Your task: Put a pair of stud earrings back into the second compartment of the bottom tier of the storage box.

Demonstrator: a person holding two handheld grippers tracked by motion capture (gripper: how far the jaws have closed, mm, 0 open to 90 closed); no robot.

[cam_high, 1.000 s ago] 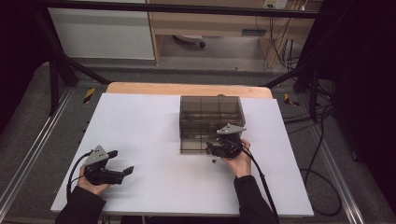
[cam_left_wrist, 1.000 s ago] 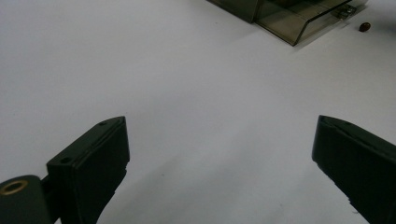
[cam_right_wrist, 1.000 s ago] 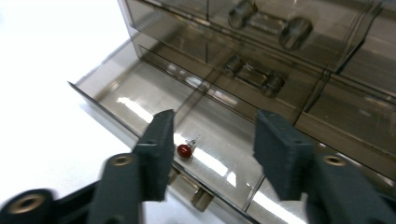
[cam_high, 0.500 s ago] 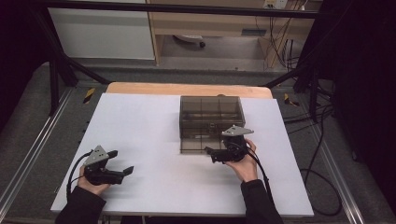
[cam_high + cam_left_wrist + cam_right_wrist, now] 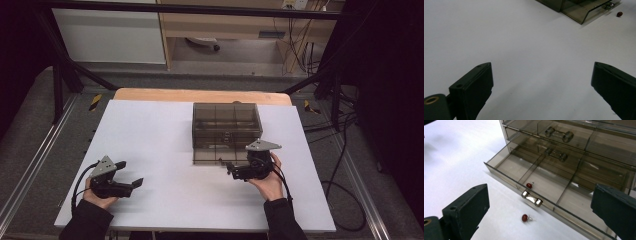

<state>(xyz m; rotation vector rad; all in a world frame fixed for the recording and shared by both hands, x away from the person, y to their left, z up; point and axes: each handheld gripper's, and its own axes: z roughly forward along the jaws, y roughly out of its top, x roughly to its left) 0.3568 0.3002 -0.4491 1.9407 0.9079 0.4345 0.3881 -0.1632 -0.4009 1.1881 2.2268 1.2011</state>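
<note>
- White tabletop point(image 5: 165, 140) carries a smoky drawer box point(image 5: 226, 125) near its far edge, bottom drawer point(image 5: 544, 187) pulled out.
- Right gripper point(image 5: 235, 171) has backed off; its jaws have just been opening, nothing between them.
- One red earring point(image 5: 529, 185) now lies in the drawer's middle compartment; another red earring point(image 5: 525, 218) waits on the tabletop, just in front.
- Left gripper point(image 5: 131, 176) rests near the left corner, jaws apart.

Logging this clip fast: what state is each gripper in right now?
Left gripper: open, holding nothing, over bare table.
Right gripper: jaws have just been opening, now open and holding nothing, by the pulled-out bottom drawer.
</note>
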